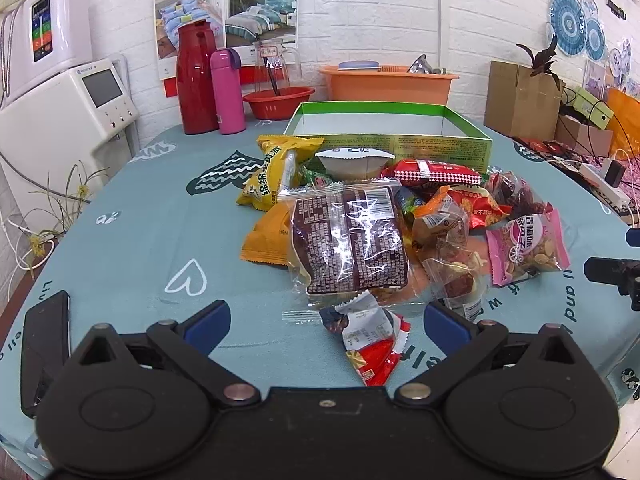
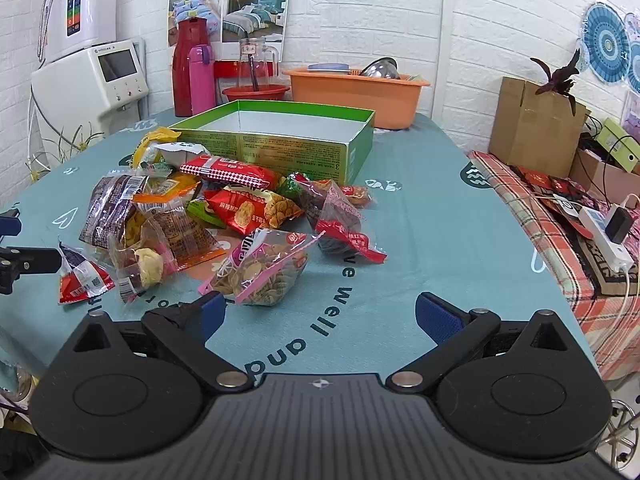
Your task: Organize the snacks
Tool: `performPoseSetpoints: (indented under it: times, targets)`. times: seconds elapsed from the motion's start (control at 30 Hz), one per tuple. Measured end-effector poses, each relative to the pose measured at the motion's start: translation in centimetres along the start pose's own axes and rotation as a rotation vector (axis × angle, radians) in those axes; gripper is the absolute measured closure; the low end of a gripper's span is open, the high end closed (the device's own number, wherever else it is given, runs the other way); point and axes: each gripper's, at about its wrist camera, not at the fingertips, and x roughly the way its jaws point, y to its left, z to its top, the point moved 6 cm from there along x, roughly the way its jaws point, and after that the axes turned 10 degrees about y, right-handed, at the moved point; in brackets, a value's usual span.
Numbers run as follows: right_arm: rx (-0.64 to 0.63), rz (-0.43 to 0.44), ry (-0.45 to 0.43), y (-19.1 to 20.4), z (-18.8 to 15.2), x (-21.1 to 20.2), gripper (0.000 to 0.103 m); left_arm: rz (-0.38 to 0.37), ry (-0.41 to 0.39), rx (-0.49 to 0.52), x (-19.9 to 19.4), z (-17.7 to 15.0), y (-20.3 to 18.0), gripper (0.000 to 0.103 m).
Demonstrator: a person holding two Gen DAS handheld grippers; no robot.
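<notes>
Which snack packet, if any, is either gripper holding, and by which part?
None. The left gripper and right gripper are both open; the small red-and-white foil packet lies between the left one's fingers, ungripped.

Both wrist views face the snack pile [image 1: 372,236] from the table's near edge.
</notes>
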Motion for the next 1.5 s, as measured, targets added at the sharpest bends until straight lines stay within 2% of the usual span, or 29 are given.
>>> performPoseSetpoints:
  times: [1.5]
  targets:
    - [-0.002,0.001,0.001,-0.02,-0.40,0.03,0.000,-0.007,0.013,-0.001,0.32,-0.26,-0.55,0.000]
